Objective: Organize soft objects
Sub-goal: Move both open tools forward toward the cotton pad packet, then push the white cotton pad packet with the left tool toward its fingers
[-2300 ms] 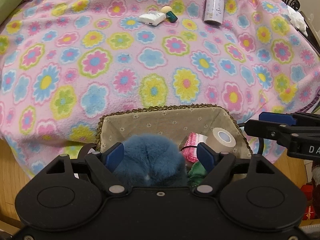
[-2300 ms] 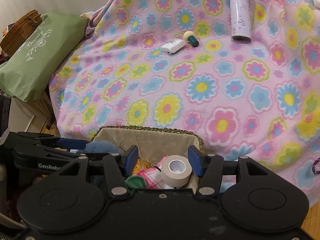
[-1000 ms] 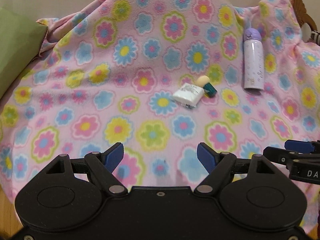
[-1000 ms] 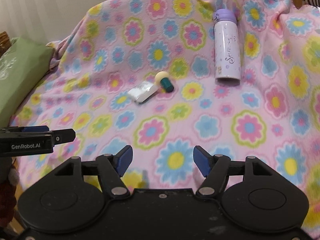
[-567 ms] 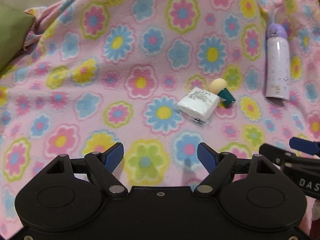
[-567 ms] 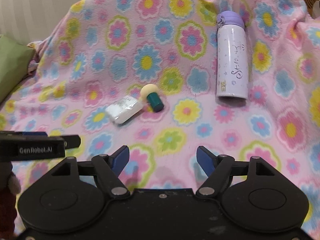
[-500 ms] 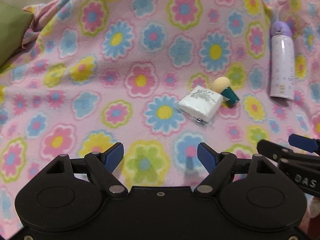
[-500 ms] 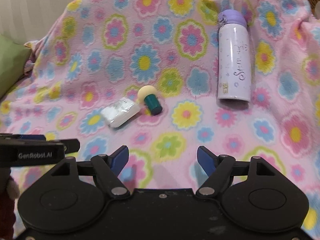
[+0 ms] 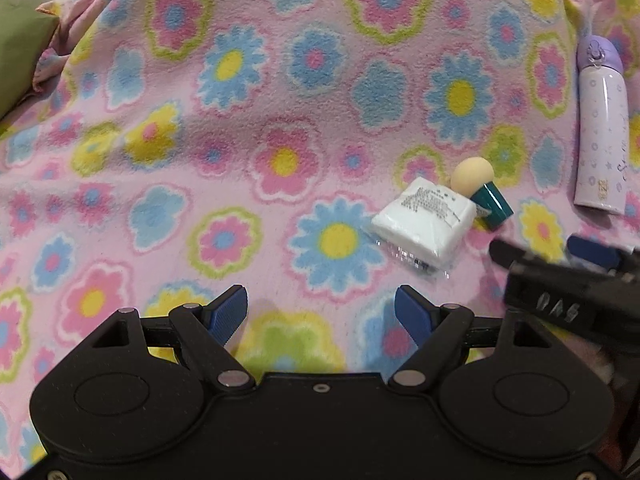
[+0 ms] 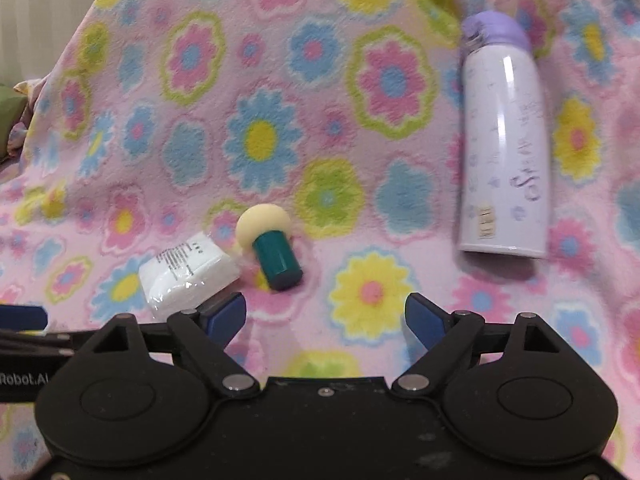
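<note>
A white wrapped soft pack lies on the flowered pink blanket. A cream-headed sponge with a teal handle lies right beside it. My left gripper is open and empty, low over the blanket, with the pack ahead and to its right. My right gripper is open and empty, with the sponge just ahead of its left finger. The right gripper's side also shows at the right edge of the left wrist view.
A lilac bottle with a purple cap lies on the blanket to the right. A green cushion sits at the far left edge.
Both grippers left the basket, where the left one released a blue furry toy, and moved forward over the blanket. The pack, sponge and bottle now appear closer.
</note>
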`<state>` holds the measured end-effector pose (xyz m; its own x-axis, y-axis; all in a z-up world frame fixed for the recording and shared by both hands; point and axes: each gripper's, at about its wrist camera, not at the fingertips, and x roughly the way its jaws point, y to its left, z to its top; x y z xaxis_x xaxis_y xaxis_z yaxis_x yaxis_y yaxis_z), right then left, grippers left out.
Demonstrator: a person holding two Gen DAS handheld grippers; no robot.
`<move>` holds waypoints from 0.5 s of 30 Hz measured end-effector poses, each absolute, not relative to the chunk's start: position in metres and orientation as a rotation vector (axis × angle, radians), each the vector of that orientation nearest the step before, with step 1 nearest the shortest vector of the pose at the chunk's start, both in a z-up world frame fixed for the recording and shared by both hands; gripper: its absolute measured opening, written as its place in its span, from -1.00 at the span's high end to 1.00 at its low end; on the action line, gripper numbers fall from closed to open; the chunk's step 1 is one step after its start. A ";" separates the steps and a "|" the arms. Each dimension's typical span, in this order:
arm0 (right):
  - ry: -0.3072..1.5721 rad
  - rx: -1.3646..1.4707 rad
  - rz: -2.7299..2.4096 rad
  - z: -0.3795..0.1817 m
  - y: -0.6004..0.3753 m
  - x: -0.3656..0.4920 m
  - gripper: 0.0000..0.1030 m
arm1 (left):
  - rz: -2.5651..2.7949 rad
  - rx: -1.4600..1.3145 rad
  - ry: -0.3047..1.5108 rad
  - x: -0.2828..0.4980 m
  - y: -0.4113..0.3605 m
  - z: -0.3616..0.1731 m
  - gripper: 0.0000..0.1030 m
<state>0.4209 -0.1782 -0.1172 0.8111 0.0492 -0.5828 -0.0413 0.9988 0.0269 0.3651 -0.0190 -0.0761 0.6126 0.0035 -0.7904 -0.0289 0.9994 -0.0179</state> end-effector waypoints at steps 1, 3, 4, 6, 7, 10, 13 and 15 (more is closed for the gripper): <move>0.641 0.013 0.049 -0.120 -0.178 0.424 -0.72 | 0.023 -0.029 0.910 0.368 -0.020 -0.076 -0.56; 0.643 -0.008 0.040 -0.121 -0.174 0.426 -0.73 | 0.029 -0.030 0.898 0.373 -0.022 -0.076 -0.62; 0.645 -0.024 0.035 -0.122 -0.172 0.427 -0.75 | 0.030 -0.029 0.894 0.376 -0.023 -0.076 -0.63; 0.649 -0.039 0.032 -0.123 -0.169 0.429 -0.79 | 0.030 -0.023 0.893 0.382 -0.027 -0.076 -0.61; 0.650 -0.033 0.029 -0.124 -0.170 0.429 -0.79 | 0.038 -0.021 0.888 0.384 -0.029 -0.075 -0.60; 0.649 -0.028 0.031 -0.124 -0.171 0.430 -0.80 | 0.048 -0.037 0.883 0.391 -0.029 -0.072 -0.63; 0.649 -0.025 0.035 -0.125 -0.171 0.429 -0.81 | 0.053 -0.054 0.881 0.393 -0.029 -0.068 -0.63; 0.649 -0.023 0.037 -0.125 -0.171 0.429 -0.82 | 0.046 -0.046 0.880 0.393 -0.032 -0.067 -0.63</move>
